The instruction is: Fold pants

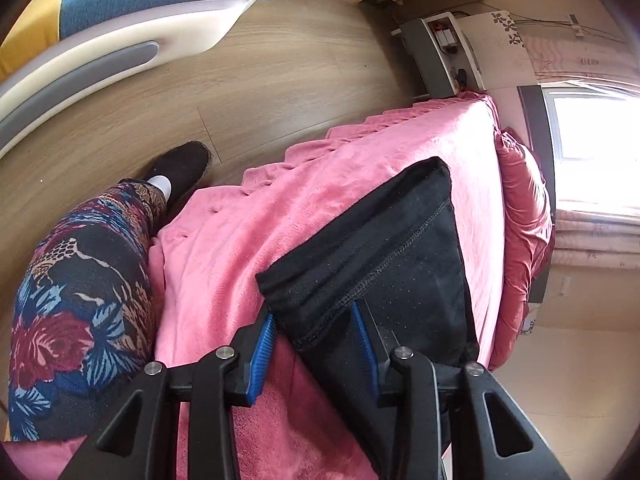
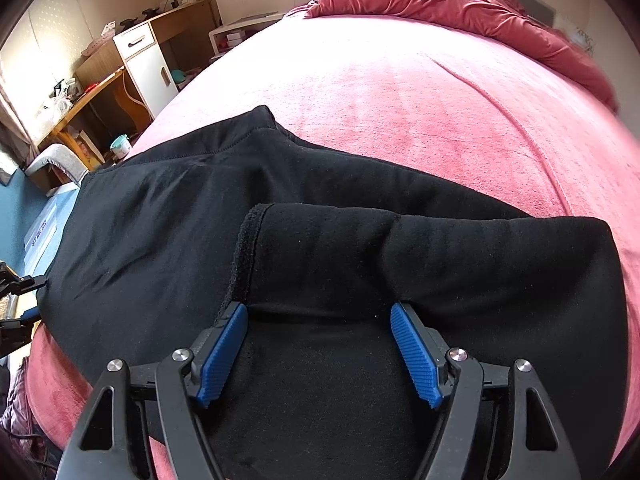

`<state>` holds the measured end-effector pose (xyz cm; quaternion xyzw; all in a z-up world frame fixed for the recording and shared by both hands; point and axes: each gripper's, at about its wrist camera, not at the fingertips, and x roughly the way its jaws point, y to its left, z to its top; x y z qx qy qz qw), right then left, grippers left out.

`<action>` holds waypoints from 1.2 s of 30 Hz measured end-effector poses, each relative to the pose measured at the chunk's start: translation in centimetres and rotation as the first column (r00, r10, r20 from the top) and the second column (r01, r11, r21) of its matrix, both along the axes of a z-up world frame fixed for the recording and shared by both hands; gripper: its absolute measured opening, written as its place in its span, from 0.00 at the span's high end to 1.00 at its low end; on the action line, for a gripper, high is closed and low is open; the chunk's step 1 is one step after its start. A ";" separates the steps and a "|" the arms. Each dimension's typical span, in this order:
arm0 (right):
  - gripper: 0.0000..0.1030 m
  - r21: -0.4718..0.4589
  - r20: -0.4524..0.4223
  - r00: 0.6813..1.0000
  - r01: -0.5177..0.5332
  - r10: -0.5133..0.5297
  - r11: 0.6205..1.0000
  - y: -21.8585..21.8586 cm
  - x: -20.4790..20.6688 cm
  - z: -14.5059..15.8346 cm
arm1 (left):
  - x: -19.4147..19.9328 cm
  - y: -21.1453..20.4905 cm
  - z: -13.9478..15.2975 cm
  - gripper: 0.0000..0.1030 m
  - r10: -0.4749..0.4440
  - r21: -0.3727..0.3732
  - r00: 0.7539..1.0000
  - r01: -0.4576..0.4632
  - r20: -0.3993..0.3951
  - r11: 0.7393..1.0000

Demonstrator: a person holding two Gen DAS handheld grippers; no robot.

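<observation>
Black pants (image 2: 168, 216) lie on a pink bed cover (image 2: 420, 92), with one end folded back over the rest as a thick upper layer (image 2: 420, 256). My right gripper (image 2: 320, 312) is open, its blue pads resting at the near edge of that folded layer. In the left wrist view the pants (image 1: 384, 248) lie on the pink cover (image 1: 256, 240) near the bed's edge. My left gripper (image 1: 316, 320) is open, its blue pads on either side of a hemmed corner of the pants. It also shows at the far left of the right wrist view (image 2: 20, 300).
A crumpled red duvet (image 2: 460, 4) lies at the head of the bed. The person's floral-trousered leg (image 1: 80, 300) and dark shoe (image 1: 182, 170) stand on the wooden floor (image 1: 260, 68) beside the bed. A white cabinet (image 2: 146, 66) and a wooden desk (image 2: 84, 100) stand to the left.
</observation>
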<state>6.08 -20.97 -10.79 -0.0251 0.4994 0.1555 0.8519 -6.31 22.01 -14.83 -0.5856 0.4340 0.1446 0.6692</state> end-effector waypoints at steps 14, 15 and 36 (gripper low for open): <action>0.28 -0.009 -0.006 1.000 -0.004 0.004 1.000 0.3 -0.2 0.7 | 3.4 -4.7 8.3 0.87 -0.319 0.295 0.913 0.242 0.254 0.925; 0.28 -0.005 -0.011 1.000 0.000 0.000 1.000 0.2 -0.2 1.1 | 3.7 -5.4 8.8 0.87 -0.352 0.303 0.893 0.266 0.281 0.915; 0.22 0.571 -0.167 0.911 -0.222 0.377 0.790 7.7 2.9 6.8 | 6.1 -19.9 12.7 0.88 -0.858 0.561 0.450 0.656 0.248 0.506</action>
